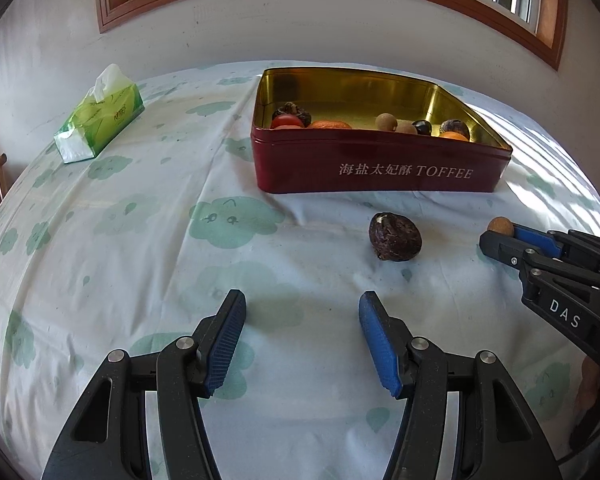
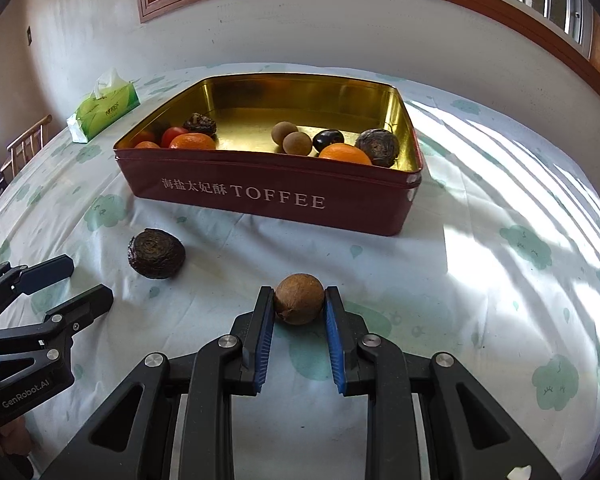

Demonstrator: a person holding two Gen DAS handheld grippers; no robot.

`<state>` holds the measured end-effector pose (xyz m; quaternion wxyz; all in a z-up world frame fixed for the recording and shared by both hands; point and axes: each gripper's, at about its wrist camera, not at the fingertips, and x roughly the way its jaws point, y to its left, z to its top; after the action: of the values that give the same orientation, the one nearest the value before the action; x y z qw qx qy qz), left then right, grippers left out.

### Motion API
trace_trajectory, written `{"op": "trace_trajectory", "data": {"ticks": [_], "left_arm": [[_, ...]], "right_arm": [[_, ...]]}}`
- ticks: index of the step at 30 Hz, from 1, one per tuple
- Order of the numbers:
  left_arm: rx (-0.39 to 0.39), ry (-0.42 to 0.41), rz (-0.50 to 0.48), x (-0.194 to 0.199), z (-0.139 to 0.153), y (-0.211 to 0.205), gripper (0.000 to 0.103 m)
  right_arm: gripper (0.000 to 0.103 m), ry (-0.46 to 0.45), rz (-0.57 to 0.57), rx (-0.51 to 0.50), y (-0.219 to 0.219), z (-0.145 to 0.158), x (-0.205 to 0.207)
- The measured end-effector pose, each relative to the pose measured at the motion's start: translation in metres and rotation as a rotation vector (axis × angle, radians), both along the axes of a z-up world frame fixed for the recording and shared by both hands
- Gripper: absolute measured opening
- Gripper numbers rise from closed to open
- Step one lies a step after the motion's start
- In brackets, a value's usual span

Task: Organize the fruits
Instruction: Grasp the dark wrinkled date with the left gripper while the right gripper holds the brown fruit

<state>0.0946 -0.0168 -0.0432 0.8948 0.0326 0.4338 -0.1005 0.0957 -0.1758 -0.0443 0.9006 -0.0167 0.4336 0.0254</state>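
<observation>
A red toffee tin (image 1: 380, 176) (image 2: 260, 200) with a gold inside stands on the table and holds oranges, tomatoes, small brown round fruits and dark wrinkled ones. My right gripper (image 2: 299, 300) (image 1: 496, 236) is shut on a small brown round fruit (image 2: 299, 298) (image 1: 500, 226), in front of the tin. A dark wrinkled fruit (image 1: 395, 242) (image 2: 156, 254) lies loose on the cloth between the two grippers. My left gripper (image 1: 302, 312) (image 2: 88, 280) is open with nothing between its fingers, just short of that dark fruit.
A white tablecloth (image 1: 140, 260) with green cloud prints covers the table. A green tissue pack (image 1: 100, 120) (image 2: 104, 106) lies at the far left. A wooden chair (image 2: 24, 148) stands past the left edge. Wall and window close the far side.
</observation>
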Motion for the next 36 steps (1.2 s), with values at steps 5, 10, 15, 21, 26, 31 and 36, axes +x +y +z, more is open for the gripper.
{"op": "trace_trajectory", "data": {"ticks": [5,10,15,21,26,31,36], "left_arm": [[0.002,-0.005,-0.046,-0.003,0.0,-0.02,0.06],[0.002,-0.007,-0.07,0.0,0.0,-0.037,0.06],[-0.012,-0.002,-0.058,0.009,0.001,-0.045,0.06],[-0.017,0.004,-0.044,0.021,0.001,-0.049,0.06],[-0.006,0.003,-0.031,0.031,0.001,-0.049,0.06],[0.001,0.002,-0.016,0.036,0.001,-0.045,0.06],[0.003,-0.009,-0.019,0.038,0.0,-0.042,0.059]], "right_arm": [[0.023,-0.004,-0.033,0.0,-0.02,0.0,-0.004],[0.023,-0.008,-0.06,-0.007,-0.034,-0.001,-0.004],[0.023,-0.009,-0.065,0.004,-0.038,-0.001,-0.005],[0.023,-0.009,-0.066,0.021,-0.04,-0.001,-0.005],[0.023,-0.01,-0.066,0.028,-0.04,-0.001,-0.005],[0.023,-0.01,-0.067,0.035,-0.041,-0.001,-0.006],[0.023,-0.01,-0.067,0.034,-0.041,-0.001,-0.006]]}}
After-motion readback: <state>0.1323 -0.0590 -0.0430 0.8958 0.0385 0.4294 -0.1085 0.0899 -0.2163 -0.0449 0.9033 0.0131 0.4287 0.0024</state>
